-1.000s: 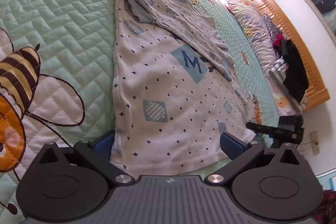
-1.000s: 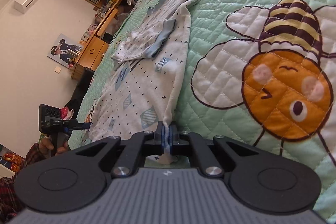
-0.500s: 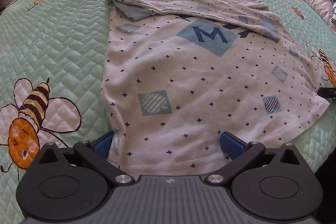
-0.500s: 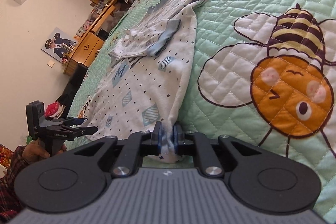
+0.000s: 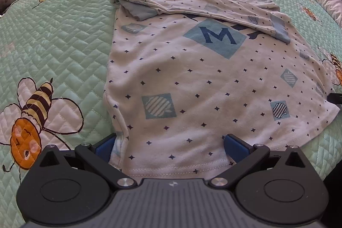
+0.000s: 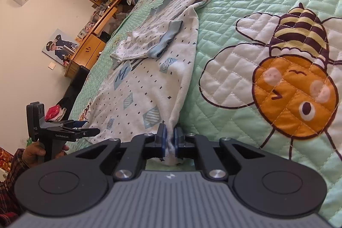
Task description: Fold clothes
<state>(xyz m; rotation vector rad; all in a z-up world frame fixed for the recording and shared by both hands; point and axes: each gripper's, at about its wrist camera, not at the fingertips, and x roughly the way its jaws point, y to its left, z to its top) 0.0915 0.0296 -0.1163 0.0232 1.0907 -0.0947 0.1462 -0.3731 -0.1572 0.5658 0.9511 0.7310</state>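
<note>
One shirt (image 5: pixel 192 82) on the bed, nothing else to fold that I can see. It lies flat on the green quilt (image 5: pixel 64 40), hem toward you, both sleeves already laid across the chest above the "M" patch (image 5: pixel 214 36).

Your right gripper (image 6: pixel 169 141) is clamped on the hem corner, with a pinch of white fabric bunched between the pads; jaws nearly closed, and they've just eased apart and nipped back in. Your left gripper (image 5: pixel 171 145) is wide open, holding nothing, jaws straddling the hem near its other corner. The shirt edge sits between the fingers but isn't pressed.

Handling, my read: thin soft knit, light, zero stiffness. It'll sag and crease wherever it's unsupported, and drag on the quilting. Grab the stitched hem band at the free corner, both layers, to match your right-hand grip. Lift both corners level or the fold skews.

Count: one shirt, two sleeves, two grippers, two large quilted bees (image 6: pixel 297 78) in view.
</note>
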